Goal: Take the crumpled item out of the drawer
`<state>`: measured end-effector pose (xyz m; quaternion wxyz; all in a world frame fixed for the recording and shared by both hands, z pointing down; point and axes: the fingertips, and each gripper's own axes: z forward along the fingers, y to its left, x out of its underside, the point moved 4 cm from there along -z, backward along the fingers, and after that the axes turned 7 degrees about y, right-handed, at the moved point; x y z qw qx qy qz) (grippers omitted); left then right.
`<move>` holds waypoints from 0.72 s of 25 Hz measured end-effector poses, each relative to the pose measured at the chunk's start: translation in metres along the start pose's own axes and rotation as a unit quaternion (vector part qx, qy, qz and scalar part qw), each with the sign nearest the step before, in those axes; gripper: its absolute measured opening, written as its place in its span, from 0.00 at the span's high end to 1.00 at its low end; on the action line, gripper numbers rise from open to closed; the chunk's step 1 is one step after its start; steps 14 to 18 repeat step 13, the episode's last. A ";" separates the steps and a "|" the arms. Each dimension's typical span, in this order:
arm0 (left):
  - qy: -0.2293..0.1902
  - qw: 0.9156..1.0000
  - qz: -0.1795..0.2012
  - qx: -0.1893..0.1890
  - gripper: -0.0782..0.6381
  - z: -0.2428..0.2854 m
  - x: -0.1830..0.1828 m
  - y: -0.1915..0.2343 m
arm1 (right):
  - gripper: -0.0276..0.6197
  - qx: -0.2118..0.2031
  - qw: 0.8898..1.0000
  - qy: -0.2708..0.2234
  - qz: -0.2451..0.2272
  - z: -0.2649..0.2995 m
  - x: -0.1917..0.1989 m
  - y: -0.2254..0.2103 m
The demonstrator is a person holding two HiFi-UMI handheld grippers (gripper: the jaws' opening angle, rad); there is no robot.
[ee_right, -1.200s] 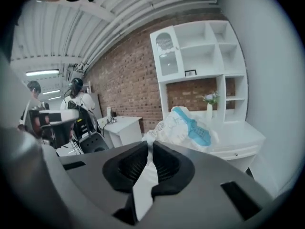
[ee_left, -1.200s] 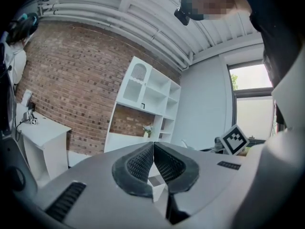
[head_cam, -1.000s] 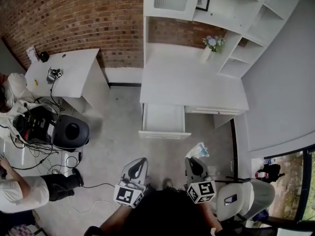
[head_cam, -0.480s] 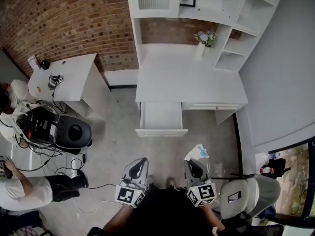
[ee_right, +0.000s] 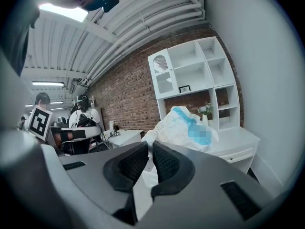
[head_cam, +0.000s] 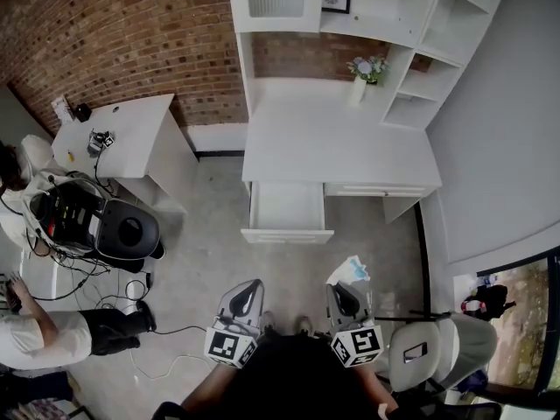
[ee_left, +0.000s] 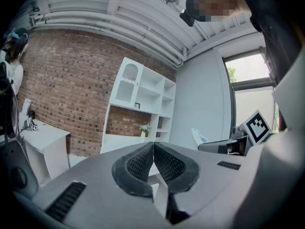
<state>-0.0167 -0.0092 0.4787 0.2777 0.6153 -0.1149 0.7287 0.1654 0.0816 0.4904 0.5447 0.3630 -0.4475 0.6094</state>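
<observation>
The white desk's drawer (head_cam: pixel 286 234) stands pulled open, and its inside looks bare. A crumpled white and blue item (head_cam: pixel 353 269) hangs over the floor in front of the desk. My right gripper (head_cam: pixel 343 289) is shut on it. In the right gripper view the crumpled item (ee_right: pixel 183 128) bulges above the right gripper (ee_right: pixel 149 156), with its lower edge pinched between the pads. My left gripper (head_cam: pixel 248 292) is beside the right one, low in the head view. In the left gripper view the left gripper (ee_left: pixel 153 152) has its pads touching and holds nothing.
The white desk (head_cam: pixel 332 151) carries a shelf unit (head_cam: pixel 420 24) and a vase of flowers (head_cam: pixel 360 77). A small white table (head_cam: pixel 122 134), a black round device (head_cam: pixel 129 232), cables and a seated person (head_cam: pixel 44 335) are at the left. A chair (head_cam: pixel 437 348) stands at the lower right.
The head view has shifted slightly, so the desk sits a little further left. Both grippers hold their places, and the right one still grips the crumpled item.
</observation>
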 end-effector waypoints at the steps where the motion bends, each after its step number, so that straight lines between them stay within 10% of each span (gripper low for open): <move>1: 0.001 1.000 -0.003 -0.001 0.85 0.000 0.001 -0.001 | 0.88 -0.001 1.000 0.000 -0.001 0.000 0.000 0.000; 18: 0.002 1.000 0.001 0.004 0.85 0.002 0.003 -0.009 | 0.88 -0.008 1.000 -0.002 -0.002 -0.002 0.004 -0.001</move>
